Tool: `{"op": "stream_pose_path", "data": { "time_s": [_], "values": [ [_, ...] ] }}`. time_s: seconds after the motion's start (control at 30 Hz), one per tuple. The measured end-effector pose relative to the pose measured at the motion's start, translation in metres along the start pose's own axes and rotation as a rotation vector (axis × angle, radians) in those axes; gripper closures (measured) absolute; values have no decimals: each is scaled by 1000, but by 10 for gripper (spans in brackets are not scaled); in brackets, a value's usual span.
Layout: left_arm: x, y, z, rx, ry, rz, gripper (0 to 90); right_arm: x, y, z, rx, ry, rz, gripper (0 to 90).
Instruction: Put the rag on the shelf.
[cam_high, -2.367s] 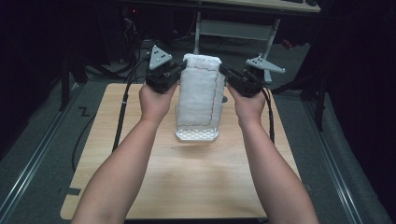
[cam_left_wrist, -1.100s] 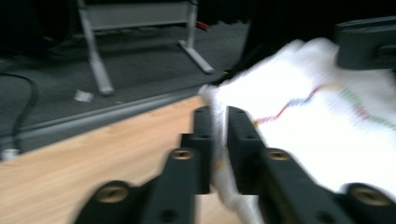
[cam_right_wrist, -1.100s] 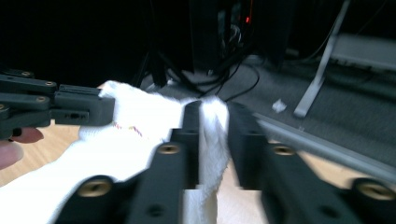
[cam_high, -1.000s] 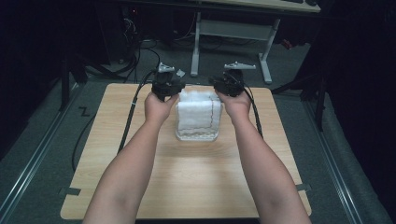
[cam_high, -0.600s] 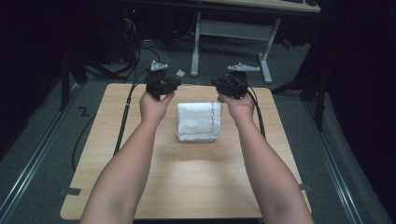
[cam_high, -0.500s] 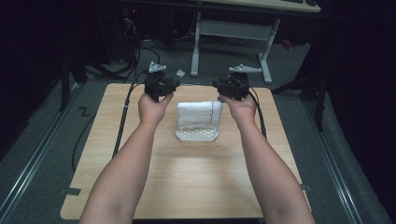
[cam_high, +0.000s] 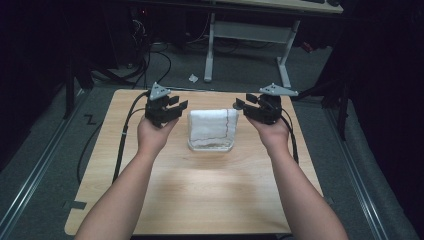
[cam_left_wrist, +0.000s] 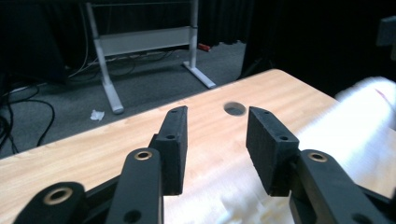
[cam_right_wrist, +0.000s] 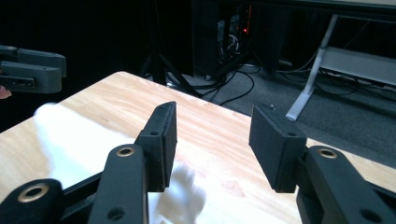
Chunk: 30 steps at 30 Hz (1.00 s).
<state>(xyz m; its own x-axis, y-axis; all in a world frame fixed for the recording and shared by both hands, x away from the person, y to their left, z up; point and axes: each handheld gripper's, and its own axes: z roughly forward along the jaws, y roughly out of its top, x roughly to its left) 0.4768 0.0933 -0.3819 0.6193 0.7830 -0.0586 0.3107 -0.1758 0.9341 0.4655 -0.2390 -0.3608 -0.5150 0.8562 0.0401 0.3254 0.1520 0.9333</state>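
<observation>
1. Evidently the work in hand was folding: at the left of the high view the left claw (cam_high: 176, 106) hovered above the light wooden desk (cam_high: 200, 190), just beside the white folded terry towel with a thin red line along one edge (cam_high: 212, 127) but clear of it.
2. Its jaws had just been opening, and in the left gripper view the left claw (cam_left_wrist: 217, 140) stood with its two black pads apart and nothing between them, only bare wood and a round cable hole (cam_left_wrist: 234, 108) beyond. I judged it had let go because the fold was laid.
3. In the middle, the towel lay flat on the far half of the desk, midway between the two hands, squared up in a neat stack. It seemed to sit there because both claws had set it down together from either side.
4. At the right, the right claw (cam_high: 240, 106) mirrored the other: level with it, just beside the towel's right edge, not touching.
5. Its jaws too had just been opening; in the right gripper view the right claw (cam_right_wrist: 212, 140) gaped with empty space between the pads, the towel (cam_right_wrist: 84, 140) a bright blur below and to one side.
6. Both forearms reached in symmetrically, probably so the cloth stayed even as it was released.
7. Behind the desk a grey metal frame (cam_high: 250, 35) and loose cables lay on the floor, well apart.
</observation>
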Motion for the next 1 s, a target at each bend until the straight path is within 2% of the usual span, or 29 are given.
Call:
{"op": "stream_pose_path", "data": {
  "time_s": [0.07,0.1,0.13,0.17,0.2,0.23,0.27,0.37,0.4,0.43,0.5,0.53,0.57,0.6,0.63,0.67,0.7,0.73,0.77,0.8,0.83,0.87,0.93,1.0],
  "values": [
    [-2,-5,-6,-9,-5,0,581,2,-4,-5,-3,4,-3,508],
    [-6,-17,-17,-24,-28,-27,578,6,-14,-14,-1,-3,-9,498],
    [-6,-17,-17,-24,-28,-27,576,6,-14,-14,-1,-3,-9,498],
    [-11,-33,-29,-27,-43,-40,573,10,-27,-23,-2,3,-5,485],
    [-11,-33,-29,-27,-43,-40,572,10,-27,-23,-2,3,-5,485],
    [-13,-42,-35,-28,-54,-42,567,14,-43,-32,17,0,-14,470],
    [-18,-62,-45,-6,-63,-30,566,17,-52,-36,22,-9,-32,465],
    [-22,-95,-60,37,-63,-31,560,25,-82,-49,48,-19,-46,455],
    [-22,-95,-60,37,-63,-31,558,27,-93,-53,63,-18,-42,452],
    [-24,-115,-69,68,-65,-47,556,29,-103,-56,80,-17,-41,448],
    [-27,-136,-76,97,-91,-89,551,35,-122,-60,127,-33,-60,433],
    [-30,-145,-78,119,-92,-86,545,37,-132,-62,138,-38,-62,433],
    [-30,-145,-78,119,-92,-86,544,39,-142,-64,145,-38,-54,430],
    [-33,-155,-81,140,-93,-79,544,39,-142,-64,145,-38,-54,430],
    [-38,-175,-84,166,-103,-85,542,44,-162,-67,163,-39,-38,426],
    [-40,-182,-85,187,-116,-105,552,47,-173,-69,162,-48,-34,427],
    [-41,-184,-84,213,-122,-124,572,50,-185,-72,150,-54,-31,439],
    [-43,-183,-83,218,-125,-119,568,53,-196,-73,163,-51,-33,460],
    [-46,-181,-82,209,-124,-92,553,55,-199,-72,203,-32,-31,426],
    [-46,-181,-82,209,-124,-92,544,56,-198,-71,221,-18,-49,422],
    [-49,-179,-79,208,-107,-61,541,57,-198,-72,209,-30,-73,430],
    [-48,-180,-78,206,-110,-67,539,57,-198,-71,205,-34,-76,429],
    [-47,-180,-77,200,-116,-76,534,55,-200,-68,212,-22,-34,431],
    [-47,-181,-77,196,-112,-70,507,54,-200,-67,209,-19,-31,430]
  ]
}}
